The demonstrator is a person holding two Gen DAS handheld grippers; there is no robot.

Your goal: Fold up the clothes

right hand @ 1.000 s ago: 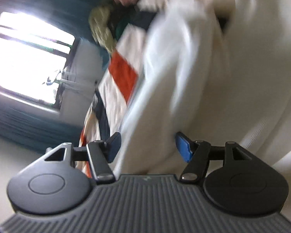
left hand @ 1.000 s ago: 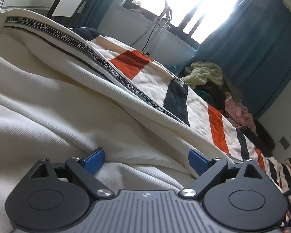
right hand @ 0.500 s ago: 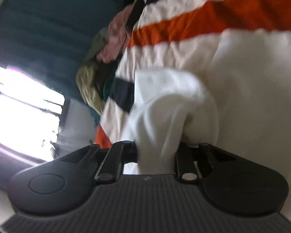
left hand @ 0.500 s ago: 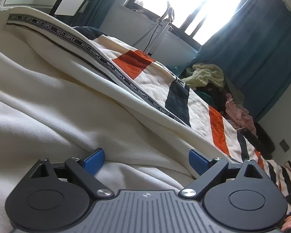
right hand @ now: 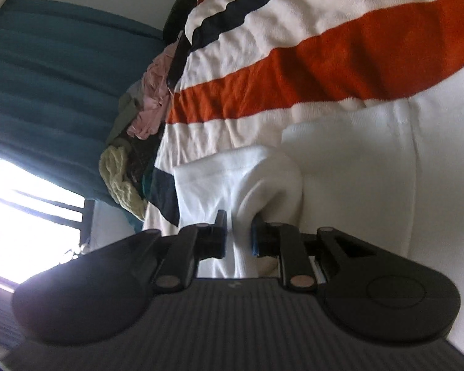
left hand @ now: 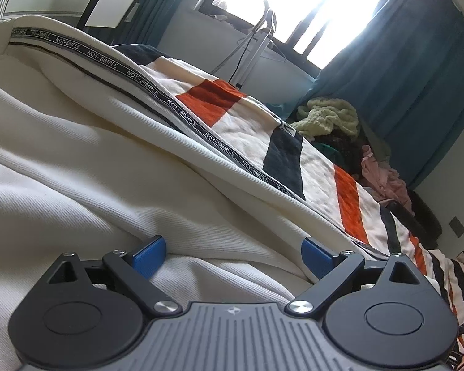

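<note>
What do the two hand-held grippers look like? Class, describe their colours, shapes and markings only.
The left hand-held gripper has a grey ribbed body with a small star-like logo, two round black discs, black linkage arms with silver screws, and blue pads. The right hand-held gripper matches in shape and looks darker in shadow, with copper-toned screws and a blue edge on one pad. No cables or sleeves show.

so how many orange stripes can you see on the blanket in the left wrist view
2. One orange block lies mid-frame on the blanket, beyond the cream garment; a second orange band runs farther right. Thin orange lines near the right edge are extra; the garment may hide more.
</note>
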